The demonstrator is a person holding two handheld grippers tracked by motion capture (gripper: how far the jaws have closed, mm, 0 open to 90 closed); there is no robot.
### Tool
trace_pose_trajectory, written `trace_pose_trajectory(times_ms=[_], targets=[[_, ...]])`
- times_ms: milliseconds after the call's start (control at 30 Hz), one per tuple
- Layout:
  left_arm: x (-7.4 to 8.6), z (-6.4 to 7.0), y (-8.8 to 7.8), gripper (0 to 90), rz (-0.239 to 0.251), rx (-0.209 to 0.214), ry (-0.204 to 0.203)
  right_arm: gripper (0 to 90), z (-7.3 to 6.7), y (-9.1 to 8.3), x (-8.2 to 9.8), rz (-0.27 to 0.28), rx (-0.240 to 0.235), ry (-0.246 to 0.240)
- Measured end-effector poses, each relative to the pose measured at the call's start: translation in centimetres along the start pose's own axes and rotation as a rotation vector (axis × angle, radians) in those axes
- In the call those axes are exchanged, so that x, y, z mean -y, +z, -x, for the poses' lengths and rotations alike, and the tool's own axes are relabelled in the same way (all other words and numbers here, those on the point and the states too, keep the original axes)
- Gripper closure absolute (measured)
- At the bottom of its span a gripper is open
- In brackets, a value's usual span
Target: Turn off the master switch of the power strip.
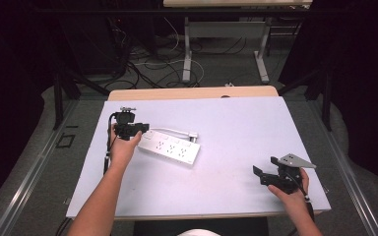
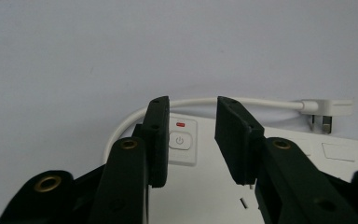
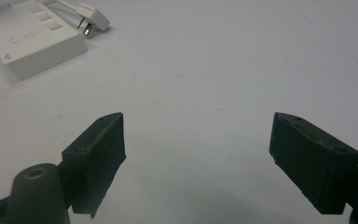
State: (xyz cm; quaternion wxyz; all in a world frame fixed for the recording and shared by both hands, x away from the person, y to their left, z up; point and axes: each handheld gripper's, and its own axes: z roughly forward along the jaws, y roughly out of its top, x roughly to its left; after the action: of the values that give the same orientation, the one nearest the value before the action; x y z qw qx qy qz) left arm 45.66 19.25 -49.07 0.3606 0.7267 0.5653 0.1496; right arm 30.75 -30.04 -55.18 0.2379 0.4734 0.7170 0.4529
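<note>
A white power strip [image 1: 170,146] lies slanted on the left half of the table, its white cable [image 2: 121,126] curling behind it to a plug [image 1: 193,134]. My left gripper [image 1: 140,129] is at the strip's left end. In the left gripper view its jaws [image 2: 192,112] stand a short way apart over the strip [image 2: 205,186], with the power button [image 2: 181,140] and a small red light between them; no pad presses on anything. My right gripper [image 1: 258,173] rests near the front right edge, and its jaws [image 3: 198,123] are wide apart over bare table.
The table top [image 1: 236,128] is pale lilac with a wooden strip along its far edge. In the right gripper view the strip [image 3: 28,37] and plug [image 3: 93,18] lie far off at upper left. Desk legs and floor cables sit beyond the table.
</note>
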Motion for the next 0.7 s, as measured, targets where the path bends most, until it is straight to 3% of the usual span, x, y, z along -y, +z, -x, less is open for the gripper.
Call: trace_pose_trajectory(times_ms=[367,600,700], targets=[[0.3,0.1,1.1,79.8,-0.058,-0.032,0.015,17.6,0.0,0.1,0.1,-0.004,-0.005,0.020],[0.5,-0.1,1.5,86.4,-0.078,-0.054,0.010,17.6,0.1,0.2,0.1,0.000,-0.014,0.022],[0.6,-0.3,1.9,89.4,-0.076,-0.045,-0.012,17.6,0.1,0.1,0.1,-0.004,-0.011,0.021]])
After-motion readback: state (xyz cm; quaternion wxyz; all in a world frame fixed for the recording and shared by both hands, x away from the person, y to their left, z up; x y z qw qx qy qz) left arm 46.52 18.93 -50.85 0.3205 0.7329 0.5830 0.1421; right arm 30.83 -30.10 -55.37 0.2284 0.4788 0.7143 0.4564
